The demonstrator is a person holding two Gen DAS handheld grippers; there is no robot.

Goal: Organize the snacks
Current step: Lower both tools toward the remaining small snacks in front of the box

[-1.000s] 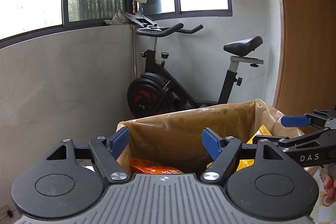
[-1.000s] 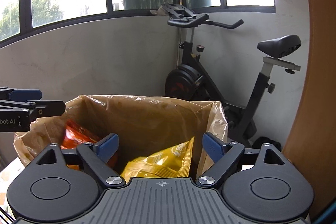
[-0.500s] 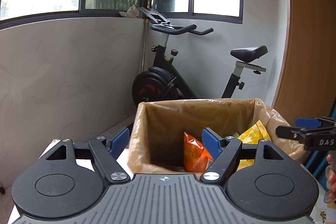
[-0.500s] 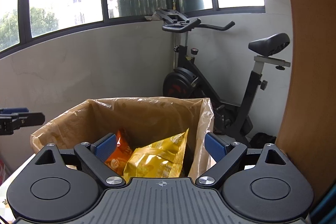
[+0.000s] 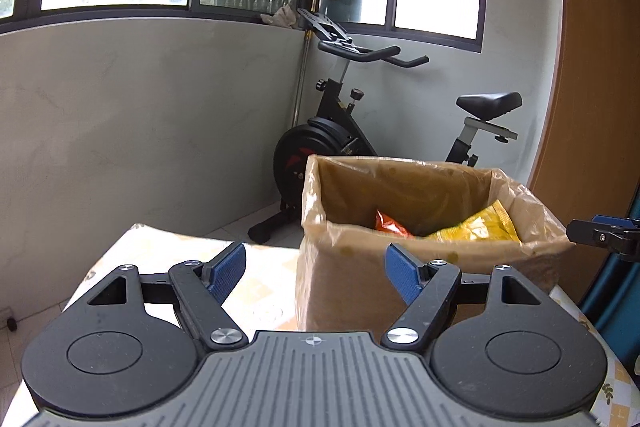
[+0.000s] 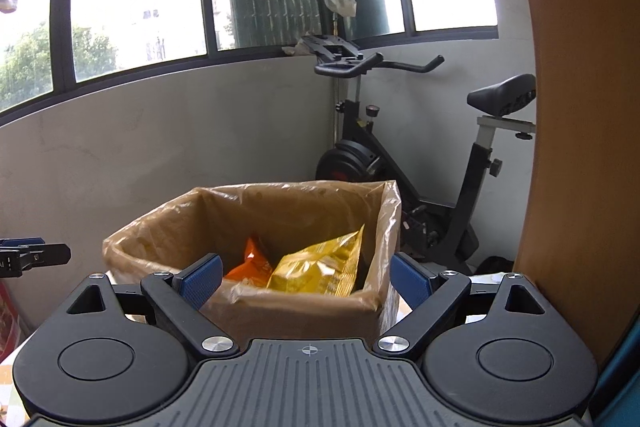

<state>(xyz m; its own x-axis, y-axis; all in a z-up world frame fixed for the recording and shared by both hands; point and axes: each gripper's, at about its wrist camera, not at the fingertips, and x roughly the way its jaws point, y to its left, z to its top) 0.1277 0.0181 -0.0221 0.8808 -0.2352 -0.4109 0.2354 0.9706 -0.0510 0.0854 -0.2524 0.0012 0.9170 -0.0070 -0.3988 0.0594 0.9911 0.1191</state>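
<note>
Brown box (image 5: 424, 267), lined with clear plastic, stands on the patterned surface (image 5: 264, 267) ahead of both my claws. My left claw (image 5: 316, 271) gapes wide and holds nothing, its blue pads clear of the box's near left corner. My right claw (image 6: 306, 277) is equally wide and empty, its pads just short of the box's near rim. Inside lie a yellow bag (image 6: 320, 267) and, left of it, an orange bag (image 6: 250, 263). An exercise bike (image 6: 404, 163) stands behind.
</note>
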